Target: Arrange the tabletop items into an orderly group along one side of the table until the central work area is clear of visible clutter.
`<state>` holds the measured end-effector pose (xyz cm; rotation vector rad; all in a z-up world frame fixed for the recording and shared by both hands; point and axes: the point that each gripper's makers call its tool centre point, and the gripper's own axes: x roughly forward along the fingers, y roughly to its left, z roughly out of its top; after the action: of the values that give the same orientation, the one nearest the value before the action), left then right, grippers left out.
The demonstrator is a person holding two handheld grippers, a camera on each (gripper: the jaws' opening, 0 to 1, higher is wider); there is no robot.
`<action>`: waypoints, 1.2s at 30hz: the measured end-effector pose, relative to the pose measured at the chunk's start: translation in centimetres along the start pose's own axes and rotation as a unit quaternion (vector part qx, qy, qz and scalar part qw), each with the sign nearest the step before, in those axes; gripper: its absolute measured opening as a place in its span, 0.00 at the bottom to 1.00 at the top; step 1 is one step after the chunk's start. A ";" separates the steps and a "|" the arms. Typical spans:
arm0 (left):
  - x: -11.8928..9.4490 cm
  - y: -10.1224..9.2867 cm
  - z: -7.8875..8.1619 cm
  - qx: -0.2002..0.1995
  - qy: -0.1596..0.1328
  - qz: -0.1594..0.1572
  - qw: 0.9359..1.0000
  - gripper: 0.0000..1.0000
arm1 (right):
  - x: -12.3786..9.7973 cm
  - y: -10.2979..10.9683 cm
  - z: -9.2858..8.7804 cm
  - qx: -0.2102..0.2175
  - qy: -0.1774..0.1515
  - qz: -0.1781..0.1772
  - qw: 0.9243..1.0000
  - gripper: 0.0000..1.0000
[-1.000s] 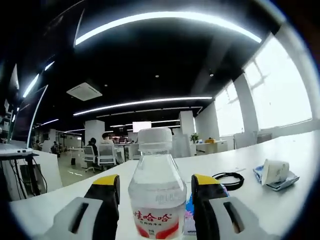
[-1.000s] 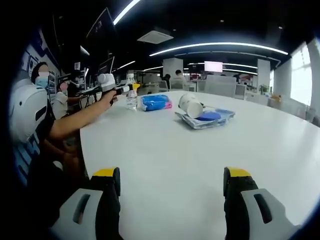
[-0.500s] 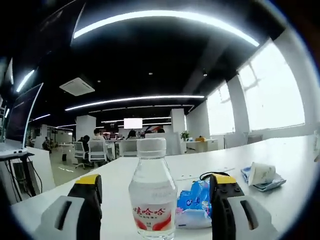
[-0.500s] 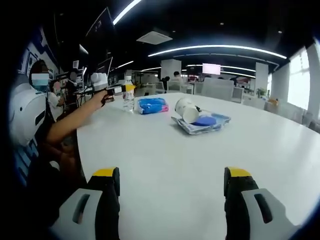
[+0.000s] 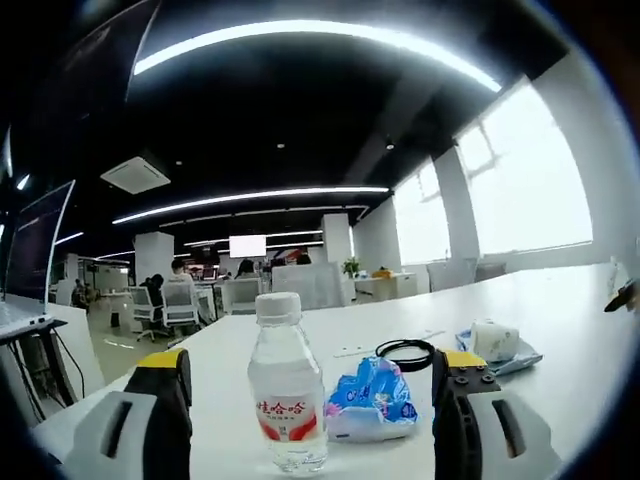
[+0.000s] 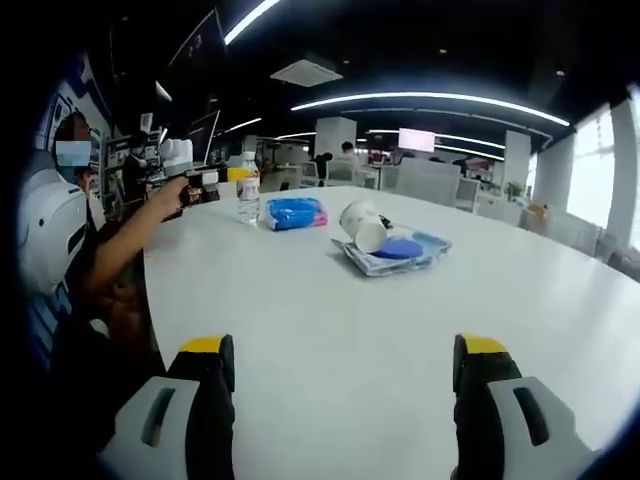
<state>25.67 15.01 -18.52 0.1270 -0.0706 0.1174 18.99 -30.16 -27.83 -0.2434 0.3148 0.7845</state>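
Left tool [image 5: 300,420]: jaws spread wide, holding nothing. Water bottle [image 5: 286,385] stands upright on the tabletop [image 5: 560,330] straight ahead between the jaws, apart from both.

Blue snack packet [image 5: 375,400]: lies just beyond the bottle, toward this tool's right jaw; touching or merely close, cannot tell.

Black cable loop [image 5: 404,352]: flat on the tabletop, farther out past the packet.

Paper cup [image 5: 490,338]: tipped on its side on a flat blue pouch [image 5: 525,356], well out beyond the right jaw.

Right tool [image 6: 340,400]: jaws spread wide, empty, over bare tabletop [image 6: 330,320]. Far ahead and to its left stand the bottle [image 6: 248,199] and blue packet [image 6: 294,212]; the left tool [image 6: 205,185] is just behind the bottle. The cup [image 6: 363,224] and blue pouch [image 6: 395,250] lie nearer, ahead of centre.

Progress, as judged: bottle and packet already sit together near one edge, a group begun. The cup and pouch sit apart toward the middle, and the cable looks loose; these seem left to bring alongside. Neither tool grips anything now.
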 end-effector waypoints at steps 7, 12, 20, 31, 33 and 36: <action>-1.4 -1.7 0.3 0.068 0.012 -0.025 0.997 1.00 | 0.3 -0.2 1.1 -0.017 -0.001 -0.005 1.000 0.88; -2.2 -3.3 0.1 0.067 0.016 -0.045 0.997 1.00 | 1.0 -0.5 2.2 -0.027 -0.004 -0.001 1.000 0.89; -2.4 -5.2 -0.2 0.091 0.021 -0.069 0.993 1.00 | 3.0 0.2 3.8 -0.049 -0.011 0.044 0.998 0.91; -3.1 -5.9 -0.1 0.091 0.011 -0.076 0.993 0.91 | 5.9 -0.5 5.6 -0.066 0.000 0.071 0.995 0.89; -3.1 -6.0 -0.2 0.087 0.012 -0.072 0.994 0.88 | 6.4 -0.3 6.0 -0.072 -0.001 0.074 0.995 0.89; -3.1 -5.8 -1.1 0.078 0.036 -0.056 0.995 0.87 | 7.1 0.1 6.9 -0.082 -0.005 0.084 0.993 0.88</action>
<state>23.39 9.06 -20.55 0.2825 0.0177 0.0160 24.92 -23.14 -24.07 -0.3709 0.2626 0.9787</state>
